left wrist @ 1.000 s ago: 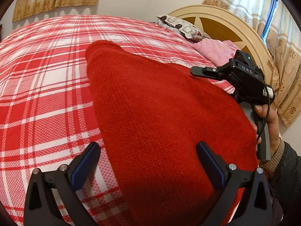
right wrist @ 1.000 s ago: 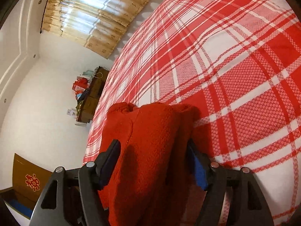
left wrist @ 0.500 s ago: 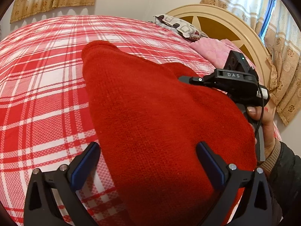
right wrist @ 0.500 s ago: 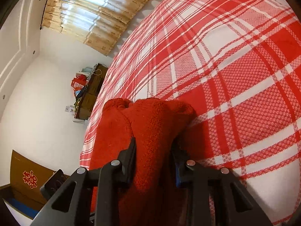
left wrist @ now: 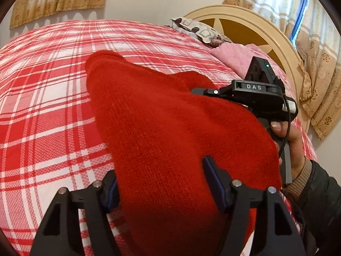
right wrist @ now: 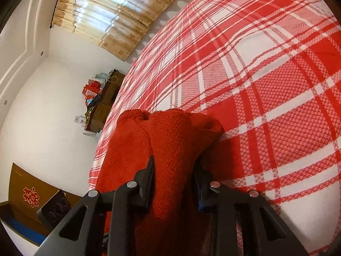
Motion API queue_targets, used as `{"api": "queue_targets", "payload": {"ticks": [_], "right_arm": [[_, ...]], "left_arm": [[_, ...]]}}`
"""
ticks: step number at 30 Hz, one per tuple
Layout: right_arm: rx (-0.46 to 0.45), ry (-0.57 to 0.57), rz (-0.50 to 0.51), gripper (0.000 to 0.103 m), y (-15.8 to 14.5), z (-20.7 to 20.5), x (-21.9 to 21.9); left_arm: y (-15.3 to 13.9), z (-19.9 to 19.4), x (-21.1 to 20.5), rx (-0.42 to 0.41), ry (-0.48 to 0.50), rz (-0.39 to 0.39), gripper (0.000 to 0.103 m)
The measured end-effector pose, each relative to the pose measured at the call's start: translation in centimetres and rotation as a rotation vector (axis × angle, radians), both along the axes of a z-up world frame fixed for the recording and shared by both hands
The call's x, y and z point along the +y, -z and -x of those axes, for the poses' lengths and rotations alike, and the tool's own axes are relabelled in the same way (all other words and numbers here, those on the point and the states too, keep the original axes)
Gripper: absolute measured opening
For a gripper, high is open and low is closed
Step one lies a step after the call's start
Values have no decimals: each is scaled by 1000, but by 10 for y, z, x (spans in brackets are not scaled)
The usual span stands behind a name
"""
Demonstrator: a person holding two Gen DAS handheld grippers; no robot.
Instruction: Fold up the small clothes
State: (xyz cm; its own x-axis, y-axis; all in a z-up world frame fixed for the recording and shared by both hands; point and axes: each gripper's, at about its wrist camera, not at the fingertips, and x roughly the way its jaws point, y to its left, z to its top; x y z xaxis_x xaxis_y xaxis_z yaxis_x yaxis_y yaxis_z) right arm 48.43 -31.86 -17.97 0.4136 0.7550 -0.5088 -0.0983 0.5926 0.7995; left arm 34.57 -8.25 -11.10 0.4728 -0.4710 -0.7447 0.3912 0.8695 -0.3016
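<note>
**Both Grippers Grab the Red Sweater, Folding Barely Begun**

A red knit sweater [left wrist: 170, 128] lies on the bed's red and white checked cover [left wrist: 42, 106]. It looks partly folded already, a long thick shape with bunched edges, but I cannot tell how many folds are in it.

The right gripper [right wrist: 174, 179] is squeezed onto a thick bunch of the sweater at one end. Its jaws have just been closing, and now they press the wool from both sides.

The left gripper [left wrist: 162, 181] sits at the other end. Its jaws have just been closing too, with the sweater between them. The left pad touches the edge of the wool, but the right pad does not seem to press yet, so this grip is not done.

I think the next fold has not happened yet. What is left is to finish the left grip, lift the cloth, lay it over itself and smooth it. A pink cloth [left wrist: 236, 57] lies near the headboard [left wrist: 266, 27], maybe waiting for its turn.
</note>
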Motion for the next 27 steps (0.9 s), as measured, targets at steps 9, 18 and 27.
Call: {"api": "queue_targets", "payload": {"ticks": [9,18,27], "right_arm": [[-58,-14,-26,27,-9,4,2],[-122,-40,-52,27,-25,27,15],[-165,-40,-57,27,-36,66,38]], "left_arm": [[-16,8,-6,-25,2,-72,47],[-29,28,-3,-37,-13,-103,44],[-36,54,12,-39,-31,-100,43]]}}
